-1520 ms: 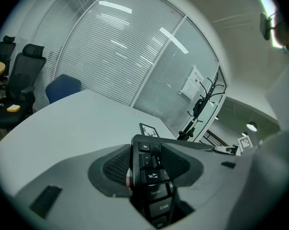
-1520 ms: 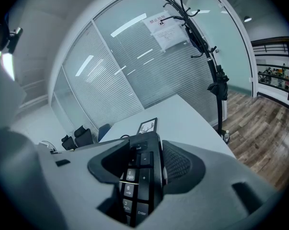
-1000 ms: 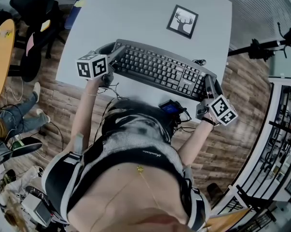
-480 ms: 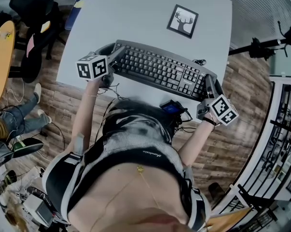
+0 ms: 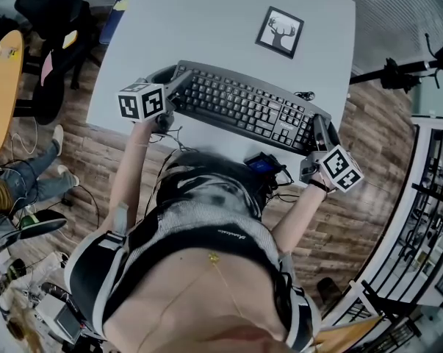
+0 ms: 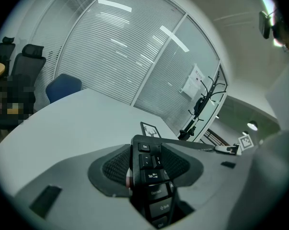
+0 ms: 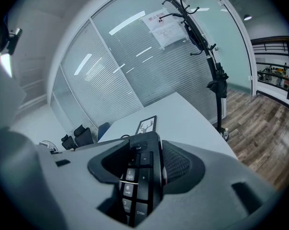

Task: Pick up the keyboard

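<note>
A long black keyboard [image 5: 243, 105] spans the near part of the white table [image 5: 206, 20], held at both ends. My left gripper [image 5: 170, 87] is shut on its left end; in the left gripper view that end of the keyboard [image 6: 151, 183], with its Esc and Tab keys, stands edge-on between the jaws of the left gripper [image 6: 146, 176]. My right gripper [image 5: 318, 132] is shut on the right end; the right gripper view shows the keyboard's numpad end [image 7: 139, 176] clamped in the right gripper [image 7: 142, 174]. Whether the keyboard rests on the table or hangs just above it is unclear.
A framed deer picture [image 5: 279, 32] lies on the table beyond the keyboard. A thin cable [image 5: 303, 94] trails at the keyboard's far right corner. A black coat stand [image 5: 397, 68] rises to the right of the table, office chairs [image 6: 19, 75] to the left.
</note>
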Demonstrator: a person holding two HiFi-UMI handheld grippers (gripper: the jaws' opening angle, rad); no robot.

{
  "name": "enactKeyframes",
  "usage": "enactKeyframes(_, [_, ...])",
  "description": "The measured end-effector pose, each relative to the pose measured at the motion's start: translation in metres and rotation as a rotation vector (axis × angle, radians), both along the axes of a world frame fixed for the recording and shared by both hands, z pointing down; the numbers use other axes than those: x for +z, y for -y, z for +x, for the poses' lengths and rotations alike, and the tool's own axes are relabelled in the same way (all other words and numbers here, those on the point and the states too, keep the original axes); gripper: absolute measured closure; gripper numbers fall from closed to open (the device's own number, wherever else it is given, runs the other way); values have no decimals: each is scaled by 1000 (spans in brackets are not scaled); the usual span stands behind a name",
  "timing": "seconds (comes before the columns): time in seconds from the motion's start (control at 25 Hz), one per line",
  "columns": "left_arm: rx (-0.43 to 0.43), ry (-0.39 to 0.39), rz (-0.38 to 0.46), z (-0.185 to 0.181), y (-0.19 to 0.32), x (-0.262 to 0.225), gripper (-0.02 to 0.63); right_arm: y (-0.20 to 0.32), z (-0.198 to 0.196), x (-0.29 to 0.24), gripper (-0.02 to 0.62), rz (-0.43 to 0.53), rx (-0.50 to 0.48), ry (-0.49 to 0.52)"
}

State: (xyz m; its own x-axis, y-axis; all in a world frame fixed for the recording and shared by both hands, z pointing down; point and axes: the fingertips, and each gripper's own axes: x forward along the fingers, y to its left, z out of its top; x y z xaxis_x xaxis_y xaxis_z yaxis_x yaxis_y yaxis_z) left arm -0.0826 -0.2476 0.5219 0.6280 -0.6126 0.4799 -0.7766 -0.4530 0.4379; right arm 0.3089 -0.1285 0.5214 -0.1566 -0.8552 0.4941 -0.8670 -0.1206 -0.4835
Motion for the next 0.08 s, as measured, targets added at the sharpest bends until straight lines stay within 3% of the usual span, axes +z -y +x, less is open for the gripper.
enactKeyframes(0.08, [1, 0, 0, 0, 0, 0, 417, 0, 0, 0, 387, 0, 0, 0])
